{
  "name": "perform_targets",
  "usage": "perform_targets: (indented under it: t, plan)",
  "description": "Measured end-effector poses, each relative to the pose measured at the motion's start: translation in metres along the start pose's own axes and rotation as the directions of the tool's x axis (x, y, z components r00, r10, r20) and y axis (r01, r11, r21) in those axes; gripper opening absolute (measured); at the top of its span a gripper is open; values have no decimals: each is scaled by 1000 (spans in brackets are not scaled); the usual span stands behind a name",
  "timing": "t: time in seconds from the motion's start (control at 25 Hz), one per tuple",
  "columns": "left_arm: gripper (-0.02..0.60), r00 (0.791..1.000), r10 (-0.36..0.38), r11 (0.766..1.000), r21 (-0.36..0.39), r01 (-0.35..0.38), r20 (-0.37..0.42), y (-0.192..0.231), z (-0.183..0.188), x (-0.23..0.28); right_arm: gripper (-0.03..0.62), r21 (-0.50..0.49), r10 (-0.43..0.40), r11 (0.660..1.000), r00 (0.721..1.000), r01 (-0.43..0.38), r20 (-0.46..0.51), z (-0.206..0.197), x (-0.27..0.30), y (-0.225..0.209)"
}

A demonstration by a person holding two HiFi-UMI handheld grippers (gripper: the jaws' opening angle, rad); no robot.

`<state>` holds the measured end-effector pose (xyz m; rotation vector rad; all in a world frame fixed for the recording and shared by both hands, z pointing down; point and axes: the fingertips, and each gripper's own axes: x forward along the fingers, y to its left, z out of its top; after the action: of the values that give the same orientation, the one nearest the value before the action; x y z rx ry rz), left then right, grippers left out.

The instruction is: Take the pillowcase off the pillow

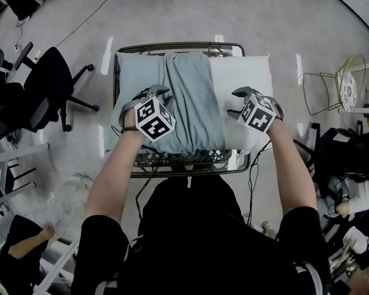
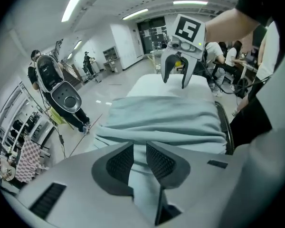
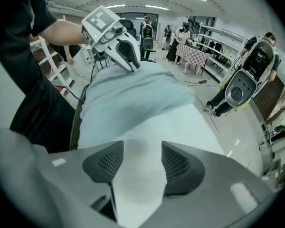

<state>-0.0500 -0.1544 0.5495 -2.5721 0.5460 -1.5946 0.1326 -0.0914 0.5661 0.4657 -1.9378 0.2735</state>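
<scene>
- Left gripper [image 2: 139, 148]: narrowly parted above the bunched pale blue fabric pillowcase [image 1: 194, 97], gripping nothing.
- Right gripper [image 3: 142, 148]: wider apart over the bare white pillow [image 1: 243, 78], empty.
- Pillowcase: gathered across the pillow's left half, atop a black wire-mesh cart [image 1: 190, 173].

Metal wire table [image 1: 184, 162], on it a white pillow [image 1: 243, 78] half inside a pale-blue pillowcase [image 1: 194, 97].

Your pillowcase [image 1: 187, 97] covers the pillow's [image 1: 246, 78] left half. Your left gripper [image 1: 152, 93] and right gripper [image 1: 241, 94] hide parts of the pillow's near edge. Under the pillow, the wire table [image 1: 197, 162] shows only its rim. Left of the pillow, the view's edge cuts off an office chair [image 1: 46, 91].
</scene>
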Motion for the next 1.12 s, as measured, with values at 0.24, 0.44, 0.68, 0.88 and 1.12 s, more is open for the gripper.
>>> perform_targets:
  t: [0.24,0.44,0.68,0.88,1.12]
  plan:
    - [100,996,-80,997,5,80,49,-77,-3,-15,303,41,14,999,999,-12,-45,-42,3,89]
    - [100,992,-124,992,-32,124,27,-130,-17,-18,351,40,12,999,997,-9,-79,-70,9,120]
    - [120,989,-131,985,-118,123,-65,-190,-44,-10,418,-146,-114,985,984,94,-134,-99,30,127]
    - [202,974,198,974,134,-183,-111,-190,-69,18,474,-319,-344,900,933,296,-107,-116,67,118]
    - [27,979,150,983,-85,-163,-141,-172,-77,-1,264,-211,-292,940,953,270,-81,-99,42,108]
